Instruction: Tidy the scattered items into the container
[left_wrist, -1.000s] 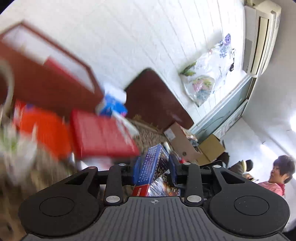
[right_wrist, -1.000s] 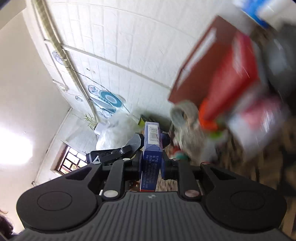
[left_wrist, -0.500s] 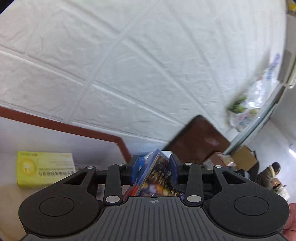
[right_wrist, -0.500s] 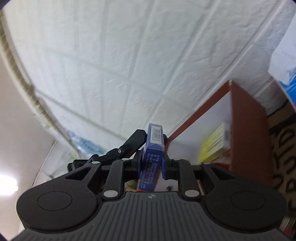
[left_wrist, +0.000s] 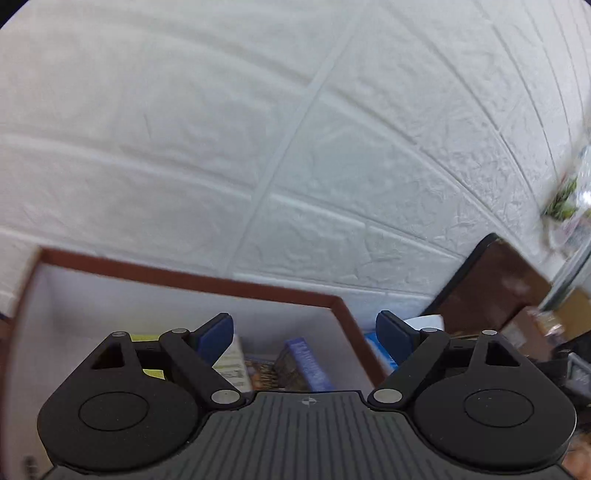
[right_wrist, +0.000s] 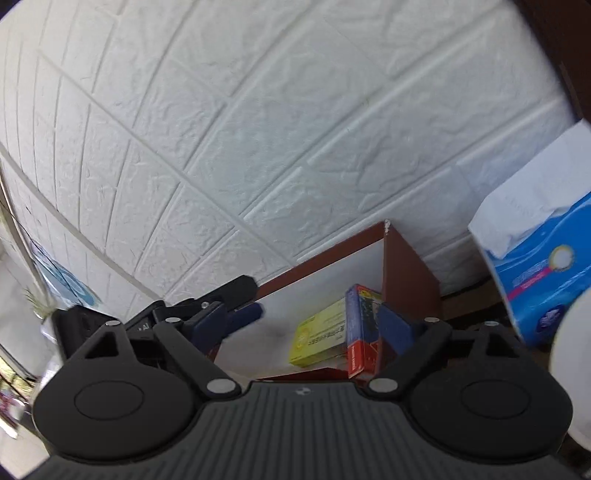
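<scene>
A white wall (left_wrist: 295, 147) of moulded brick-pattern panels fills the upper two thirds of both wrist views. Below it sits the container (left_wrist: 184, 280), a box with a red-brown rim and white inner walls; in the left wrist view its far edge runs across the lower middle of the frame, and in the right wrist view its corner (right_wrist: 386, 225) rises at centre right.

At the right edge of the right wrist view stands a blue and white tissue pack (right_wrist: 535, 266), just outside the container's wall. A dark brown board (left_wrist: 495, 280) leans against the wall at the right of the left wrist view, with blurred clutter beyond it.

The left gripper (left_wrist: 306, 332) takes up the bottom of its view, its jaws opening — the blue pads stand wide apart and nothing is pressed between them. Seen through the gap, inside the container, lies a blue box (left_wrist: 306, 365) with a printed picture face beside it, tilted against a pale box (left_wrist: 232, 363); a strip of yellow-green shows behind the left finger.

The right gripper (right_wrist: 306, 321) likewise fills the bottom of its view, jaws opening and spread wide. A blue and red box (right_wrist: 360, 332) stands on edge inside the container just beside the right-hand pad — whether it touches the pad I cannot tell. Next to it, leaning on the white wall, is a yellow-green box (right_wrist: 321, 336). The left gripper's dark fingers show at middle left.
</scene>
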